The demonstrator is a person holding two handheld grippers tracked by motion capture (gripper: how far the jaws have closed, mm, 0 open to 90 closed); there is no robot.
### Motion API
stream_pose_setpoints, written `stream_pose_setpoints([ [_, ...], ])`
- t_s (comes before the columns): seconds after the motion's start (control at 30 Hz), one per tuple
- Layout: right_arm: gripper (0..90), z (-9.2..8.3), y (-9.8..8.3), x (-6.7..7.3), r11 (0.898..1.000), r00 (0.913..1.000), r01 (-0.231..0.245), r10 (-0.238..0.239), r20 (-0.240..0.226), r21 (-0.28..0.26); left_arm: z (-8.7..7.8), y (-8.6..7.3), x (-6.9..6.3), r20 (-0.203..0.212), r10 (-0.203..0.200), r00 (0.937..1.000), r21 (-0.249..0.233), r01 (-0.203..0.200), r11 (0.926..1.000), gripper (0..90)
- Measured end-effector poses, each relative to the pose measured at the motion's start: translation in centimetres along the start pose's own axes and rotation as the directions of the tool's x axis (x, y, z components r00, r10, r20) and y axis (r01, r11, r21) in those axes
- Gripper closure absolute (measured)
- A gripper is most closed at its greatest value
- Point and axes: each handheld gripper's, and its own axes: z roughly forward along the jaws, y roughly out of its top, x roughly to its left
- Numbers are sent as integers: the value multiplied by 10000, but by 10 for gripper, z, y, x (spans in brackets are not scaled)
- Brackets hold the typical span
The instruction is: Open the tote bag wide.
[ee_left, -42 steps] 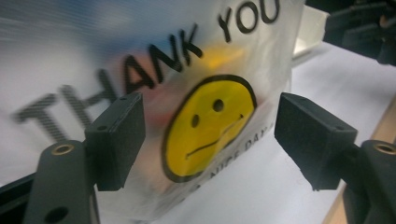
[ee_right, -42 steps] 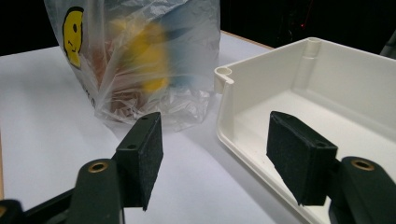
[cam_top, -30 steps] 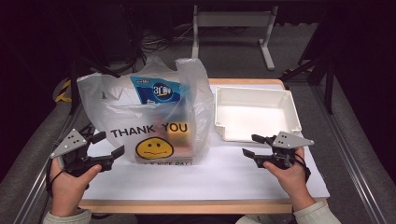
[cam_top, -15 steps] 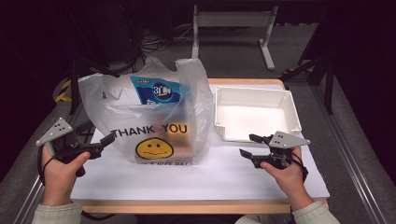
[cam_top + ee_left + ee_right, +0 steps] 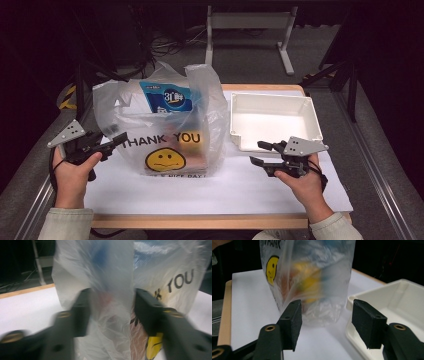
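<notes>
White paper covered most of the wooden tabletop (image 5: pixel 200 220), which filled the lower middle of the high view. Translucent and printed with "THANK YOU" and a yellow smiley, the plastic bag (image 5: pixel 165 125) stood upright left of centre in that view, with a blue packet (image 5: pixel 166 97) poking up near its top and orange and yellow things blurred through its lower wall. Just right of the bag, apart from it, lay the white tray (image 5: pixel 312 112), its near corner close to the right claw.

At the lower left of the high view, the left claw (image 5: pixel 119 140) reached the bag's left edge. In the left gripper view its jaws had just been closing with a fold of the bag between them; the film lay against both pads (image 5: pixel 81 312), though blur hid how firmly they pinched, so the grip itself could not be told.

At the lower right, the right claw (image 5: pixel 260 153) hovered between bag and tray, jaws parted and bare, having just been narrowing; the bag stood beyond the pads (image 5: pixel 292 320), untouched.
</notes>
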Motion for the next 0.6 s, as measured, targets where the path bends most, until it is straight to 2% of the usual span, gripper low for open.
stream_pose_setpoints([
  [0.03,416,3,7,3,9998,9998,175,-175,4,-94,-1,0,0,117,1,9999,-30,-1,10000,731],
  [0.1,400,7,13,6,9990,9994,356,-355,32,-261,-2,1,-2,220,11,9998,-51,-10,10000,866],
  [0.13,409,10,17,8,9995,9996,288,-288,-10,-149,-2,1,-3,204,25,9998,-18,-25,10000,895],
  [0.27,385,16,30,11,9993,9993,352,-354,139,112,-4,3,-5,371,80,9993,22,-81,10000,899],
  [0.37,366,23,41,16,9998,9997,198,-197,-131,62,-3,4,-6,433,15,9991,55,-17,10000,899],
  [0.43,352,31,50,21,9987,9987,481,-478,-186,151,-3,5,-6,456,16,9990,67,-19,10000,899],
  [0.6,324,46,61,28,9985,9986,428,-417,-310,335,-2,8,-4,498,-2,9988,251,-10,9997,898],
])
